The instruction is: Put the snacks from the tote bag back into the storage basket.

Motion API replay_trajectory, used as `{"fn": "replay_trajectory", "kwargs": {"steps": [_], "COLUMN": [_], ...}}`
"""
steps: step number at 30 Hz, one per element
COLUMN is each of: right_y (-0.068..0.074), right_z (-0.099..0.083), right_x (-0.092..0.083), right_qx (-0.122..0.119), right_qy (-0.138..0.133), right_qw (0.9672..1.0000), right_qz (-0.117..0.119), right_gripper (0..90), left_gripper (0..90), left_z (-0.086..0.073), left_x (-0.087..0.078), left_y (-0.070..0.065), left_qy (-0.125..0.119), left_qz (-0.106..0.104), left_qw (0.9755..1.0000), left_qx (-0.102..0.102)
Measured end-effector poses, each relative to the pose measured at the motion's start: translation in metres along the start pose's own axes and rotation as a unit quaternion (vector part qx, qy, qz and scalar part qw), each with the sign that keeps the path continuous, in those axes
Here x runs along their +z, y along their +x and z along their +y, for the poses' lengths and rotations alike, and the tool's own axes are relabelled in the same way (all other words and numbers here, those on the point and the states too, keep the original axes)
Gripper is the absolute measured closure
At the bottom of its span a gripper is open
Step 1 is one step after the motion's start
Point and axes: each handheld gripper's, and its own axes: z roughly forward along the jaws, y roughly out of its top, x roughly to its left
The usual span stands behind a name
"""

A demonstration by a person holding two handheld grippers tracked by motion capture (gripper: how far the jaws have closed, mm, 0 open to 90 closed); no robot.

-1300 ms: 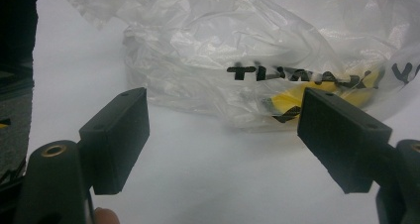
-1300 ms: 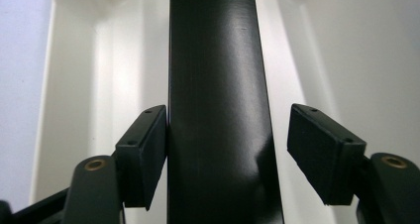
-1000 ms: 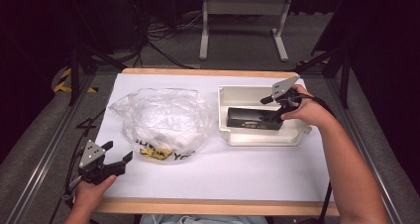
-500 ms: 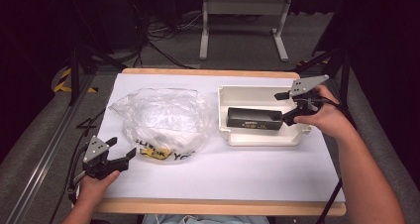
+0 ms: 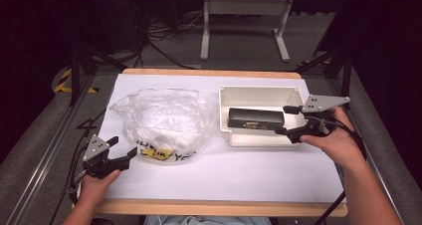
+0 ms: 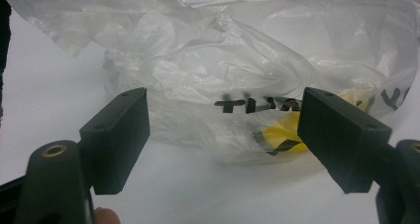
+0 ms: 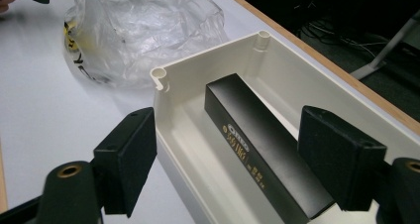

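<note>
Two grippers, both jaws apart and empty: left gripper (image 5: 123, 158) faces the crumpled plastic bag (image 5: 161, 120) mid-table, right gripper (image 5: 287, 120) the black box (image 5: 256, 118) lying in the white tray (image 5: 259, 138). We judge the bag light, limp, slippery; pinch a gathered fold
</note>
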Motion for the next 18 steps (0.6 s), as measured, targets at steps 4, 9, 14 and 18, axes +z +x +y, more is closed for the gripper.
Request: {"fn": "replay_trajectory", "kwargs": {"steps": [4, 9, 14, 18], "right_y": [0.014, 0.023, 0.035, 0.041], "right_z": [-0.012, -0.025, -0.037, -0.049], "right_x": [-0.002, -0.001, 0.001, 0.007], "right_qx": [0.020, 0.025, 0.030, 0.034], "right_qy": [0.003, -0.002, -0.012, -0.012], "right_qw": [0.9997, 0.9995, 0.9991, 0.9984], "right_qz": [-0.016, -0.021, -0.027, -0.044], "right_gripper": [24.1, 24.1, 23.8, 23.1], "left_gripper": [21.2, 21.2, 21.1, 21.2], "left_z": [0.000, 0.000, -0.001, -0.003], "left_x": [0.000, 0.000, 0.000, -0.003], "left_y": [0.000, -0.001, -0.003, -0.003], "left_qy": [0.001, 0.002, 0.005, 0.005], "left_qz": [0.001, 0.000, 0.002, 0.005], "left_qw": [1.0000, 1.0000, 1.0000, 0.9999], "left_qx": [0.004, 0.003, 0.007, 0.007]}}
